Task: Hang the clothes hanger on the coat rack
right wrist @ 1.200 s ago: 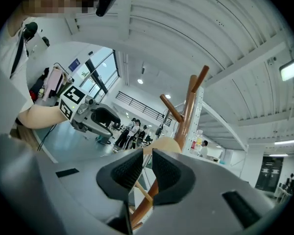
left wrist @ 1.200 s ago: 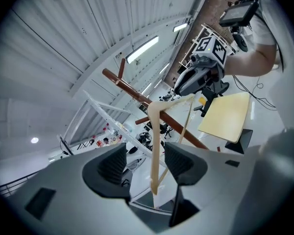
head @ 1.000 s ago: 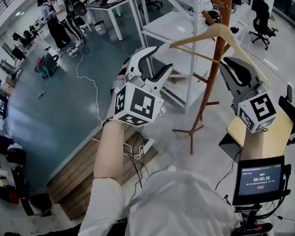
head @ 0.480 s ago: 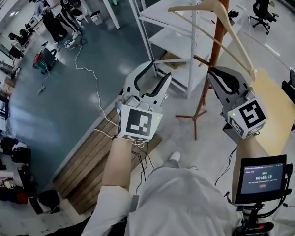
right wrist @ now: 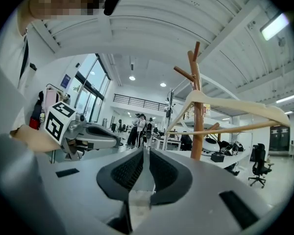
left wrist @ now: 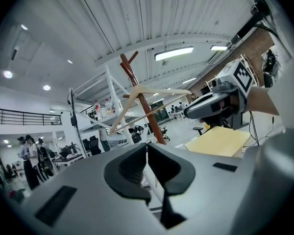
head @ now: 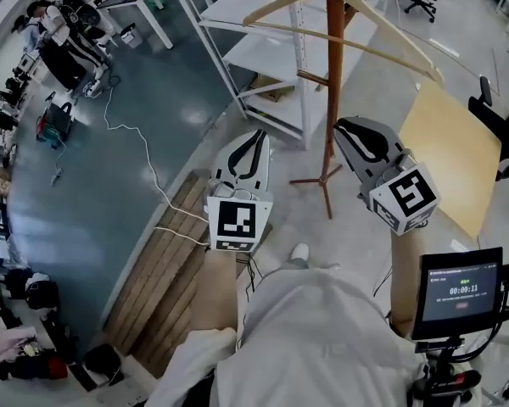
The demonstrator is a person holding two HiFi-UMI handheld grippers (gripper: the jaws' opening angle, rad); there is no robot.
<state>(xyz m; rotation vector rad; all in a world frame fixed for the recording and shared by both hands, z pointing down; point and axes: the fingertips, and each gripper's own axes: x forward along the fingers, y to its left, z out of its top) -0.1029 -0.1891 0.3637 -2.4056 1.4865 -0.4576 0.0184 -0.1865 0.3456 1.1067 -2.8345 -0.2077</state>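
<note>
Both grippers are lower than in the earlier frame, and the left jaws, spread before, are now closing. The left gripper [head: 256,138] has its tips almost touching with nothing between them; the right gripper [head: 343,128] has its jaws pressed together, also empty. The hanger [head: 388,32] hangs at 12 o'clock on top of the coat rack [head: 331,100], well above both. The rack pole stands between the two grippers. A white shelf unit [head: 263,49] is just beside it at 11 o'clock. The edge of the yellow tabletop [head: 450,134] is near the right gripper at 2 o'clock. At 9 o'clock a cable [head: 144,164] crosses the dark floor, and a wooden pallet [head: 165,261] lies at 7 o'clock. I see open pale floor around the rack's feet.
</note>
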